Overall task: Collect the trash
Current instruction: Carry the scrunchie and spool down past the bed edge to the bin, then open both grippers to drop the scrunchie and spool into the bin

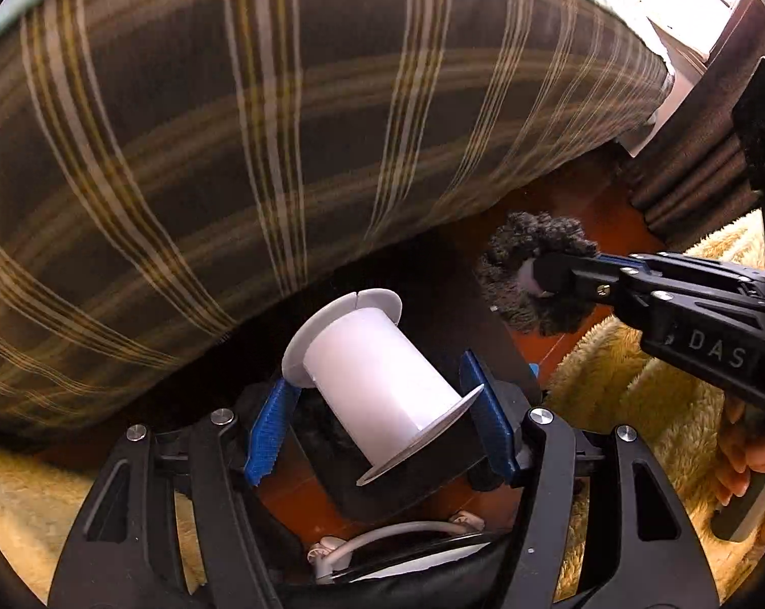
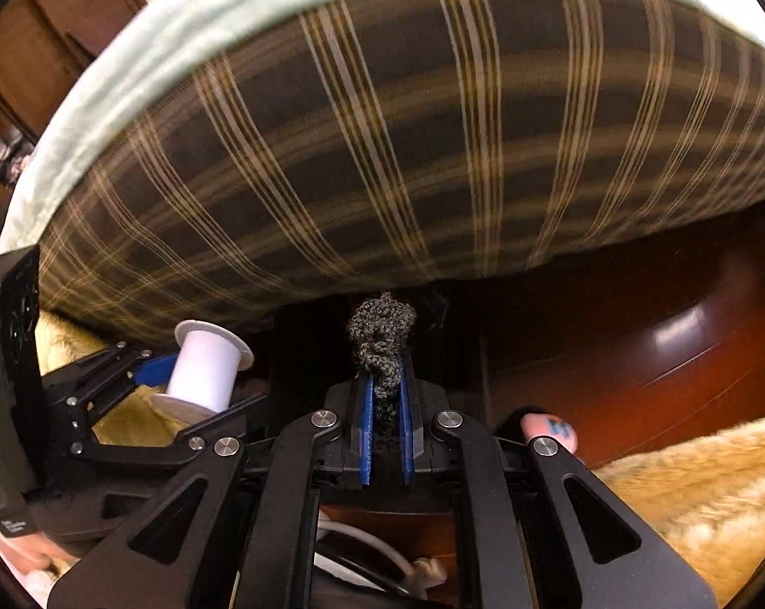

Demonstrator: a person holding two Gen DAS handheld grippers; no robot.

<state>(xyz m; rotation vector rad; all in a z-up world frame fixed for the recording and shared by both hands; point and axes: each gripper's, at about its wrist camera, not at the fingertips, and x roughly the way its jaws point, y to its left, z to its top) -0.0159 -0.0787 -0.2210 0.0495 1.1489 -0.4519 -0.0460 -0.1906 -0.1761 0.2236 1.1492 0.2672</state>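
Left tool (image 1: 380, 418) pinches a white plastic spool (image 1: 377, 385) by its flanges; it could slip. Right tool (image 2: 386, 406) clamps grey yarn (image 2: 382, 335).

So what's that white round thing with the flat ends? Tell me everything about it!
It is an empty white plastic spool: a smooth, bare tube with a thin round flange at each end, and the far flange has a small slit in its rim. The left gripper holds it between blue ridged pads that press on the tube's sides. It tilts, one flange pointing up toward the brown plaid bedcover. Below it lie reddish wood floor and a fuzzy yellow rug. Nothing else touches it.
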